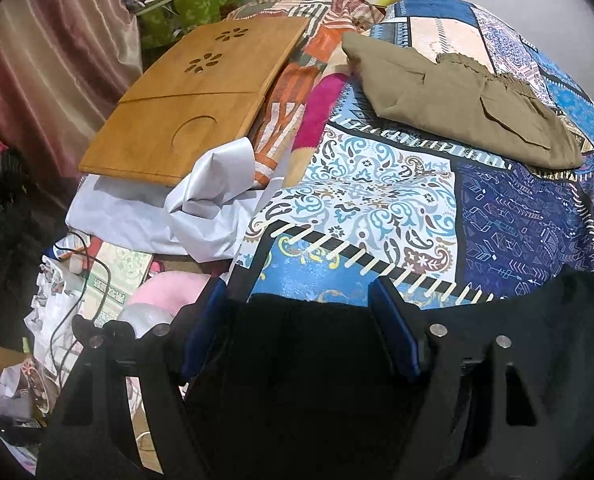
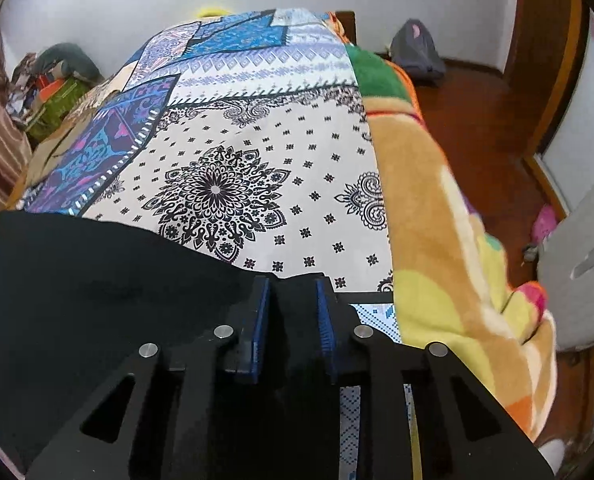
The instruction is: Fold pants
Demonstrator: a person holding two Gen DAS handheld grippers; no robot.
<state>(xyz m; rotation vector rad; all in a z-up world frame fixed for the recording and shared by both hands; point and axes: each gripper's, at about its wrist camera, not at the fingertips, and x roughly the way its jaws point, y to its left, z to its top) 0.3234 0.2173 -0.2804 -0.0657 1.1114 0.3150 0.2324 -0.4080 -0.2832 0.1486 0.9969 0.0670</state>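
Black pants [image 1: 537,320] lie across the near edge of a patterned bedsheet [image 1: 377,200]. In the left wrist view my left gripper [image 1: 297,300] is wide open, its blue-padded fingers [image 1: 393,320] straddling the pants' edge without closing on it. In the right wrist view the black pants [image 2: 97,280] spread to the left, and my right gripper [image 2: 293,292] has its blue pads [image 2: 262,320] closed to a narrow gap with a fold of the black fabric pinched between them.
Folded olive-brown pants [image 1: 457,100] lie further back on the bed. A wooden lap tray [image 1: 193,96] and white cloth [image 1: 201,208] sit at the bed's left side. A fleece blanket [image 2: 449,240] drapes the right edge above a wooden floor [image 2: 477,92].
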